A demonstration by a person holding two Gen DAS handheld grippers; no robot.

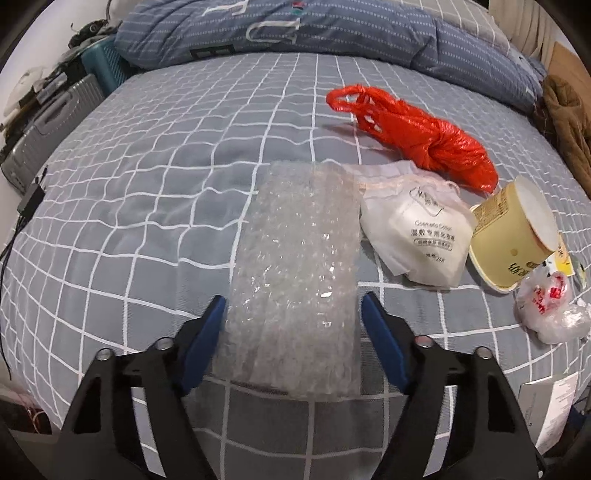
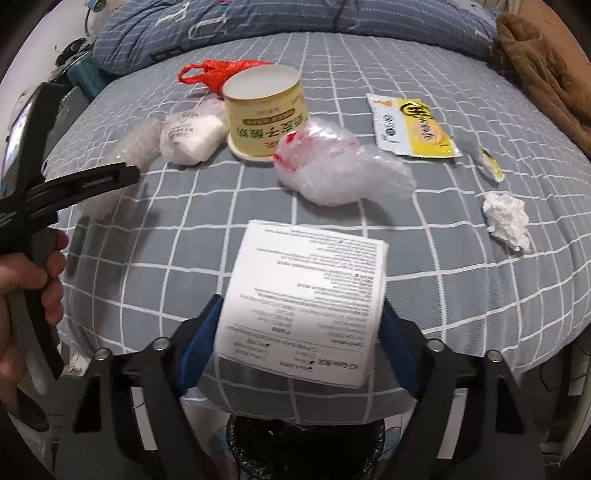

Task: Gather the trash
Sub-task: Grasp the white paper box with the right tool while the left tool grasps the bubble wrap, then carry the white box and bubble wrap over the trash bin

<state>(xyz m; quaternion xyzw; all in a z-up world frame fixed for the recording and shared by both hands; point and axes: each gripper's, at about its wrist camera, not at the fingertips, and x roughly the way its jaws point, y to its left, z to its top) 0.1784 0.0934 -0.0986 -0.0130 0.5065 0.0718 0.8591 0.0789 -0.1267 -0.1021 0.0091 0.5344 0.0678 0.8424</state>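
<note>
My left gripper [image 1: 293, 306] is shut on a sheet of clear bubble wrap [image 1: 295, 266], its blue pads pressing both edges, held over the grey checked bed [image 1: 129, 221]. My right gripper [image 2: 301, 306] is shut on a folded white printed paper leaflet [image 2: 306, 299], held above a black-lined trash bin [image 2: 306, 450] at the bed's near edge. On the bed lie a red plastic bag [image 1: 424, 136], a white cotton-pad pouch [image 1: 417, 232], a tipped yellow paper cup [image 1: 513, 229] and a crumpled clear bag [image 2: 340, 166].
A yellow snack wrapper [image 2: 410, 129], a small torn wrapper strip [image 2: 489, 164] and a crumpled white tissue [image 2: 508, 221] lie at the right. A folded blue duvet [image 1: 295, 33] lies at the far end. A brown garment [image 2: 546, 74] is at the right, a grey suitcase [image 1: 48, 133] at the left.
</note>
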